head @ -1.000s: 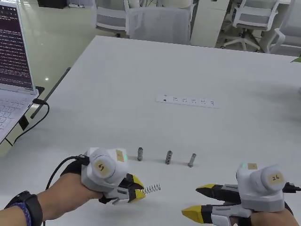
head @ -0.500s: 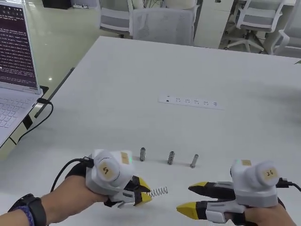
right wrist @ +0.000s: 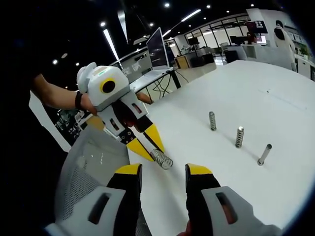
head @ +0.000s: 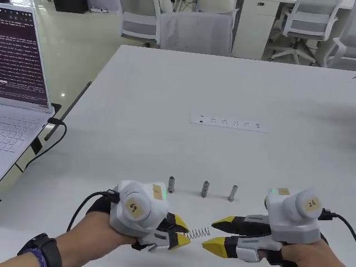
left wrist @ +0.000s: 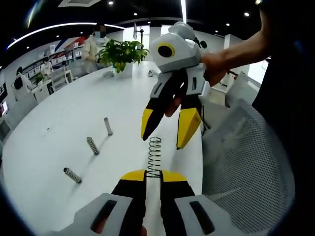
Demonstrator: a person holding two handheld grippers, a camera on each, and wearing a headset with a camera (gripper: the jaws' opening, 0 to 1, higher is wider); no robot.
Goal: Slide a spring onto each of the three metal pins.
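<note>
Head view: left tool clenched on one end of a spring; right tool released, jaws spread at the spring's free end. Beyond stand three pins on the tabletop, two sleeved with springs.

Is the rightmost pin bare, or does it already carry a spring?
Bare: the rightmost pin looks like smooth metal, while the middle pin and the left pin look coiled.
</note>
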